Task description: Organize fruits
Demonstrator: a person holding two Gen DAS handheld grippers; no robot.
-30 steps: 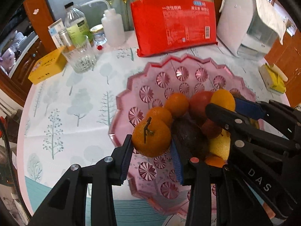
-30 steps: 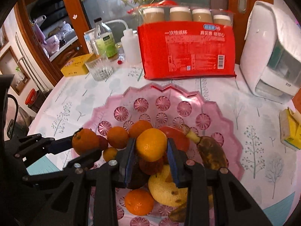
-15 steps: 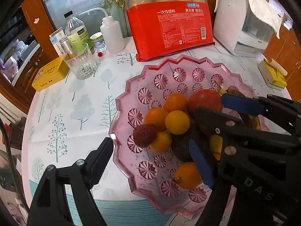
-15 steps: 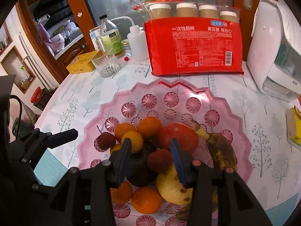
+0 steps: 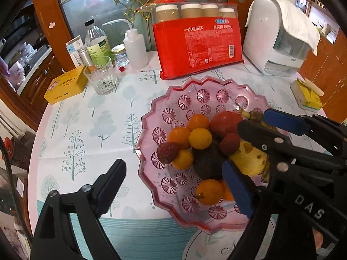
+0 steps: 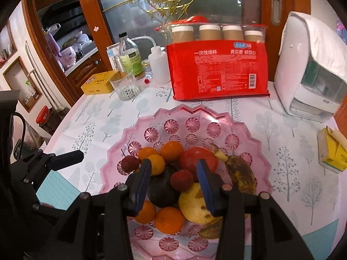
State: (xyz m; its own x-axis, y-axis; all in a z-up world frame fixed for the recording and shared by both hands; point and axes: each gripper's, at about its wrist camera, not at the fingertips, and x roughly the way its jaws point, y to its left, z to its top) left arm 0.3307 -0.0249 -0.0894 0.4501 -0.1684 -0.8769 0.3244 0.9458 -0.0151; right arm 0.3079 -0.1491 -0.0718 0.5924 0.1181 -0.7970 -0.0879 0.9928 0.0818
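A pink scalloped glass plate (image 5: 180, 99) (image 6: 149, 134) holds a pile of fruit: several oranges (image 5: 209, 191) (image 6: 169, 220), a red tomato (image 5: 225, 121) (image 6: 198, 157), two lychees (image 5: 167, 152) (image 6: 181, 180), a dark avocado (image 5: 207, 162) (image 6: 161, 189), a yellow fruit (image 5: 249, 162) (image 6: 195, 203) and a browned banana (image 6: 240, 173). My left gripper (image 5: 173, 173) is open and empty over the plate's near left rim. My right gripper (image 6: 173, 169) is open and empty just above the pile; it also shows at the right of the left wrist view (image 5: 258, 121).
At the back stand a red pack of paper cups (image 5: 197, 43) (image 6: 219, 69), a white appliance (image 5: 279, 36) (image 6: 312, 69), a glass (image 5: 103, 79), bottles (image 5: 135, 43) and a yellow tin (image 5: 66, 84). A yellow box (image 5: 306, 95) (image 6: 333, 151) lies at right.
Both grippers have opened and let go of the oranges they held, which now lie in the pile. Both have drawn back and up from the plate.
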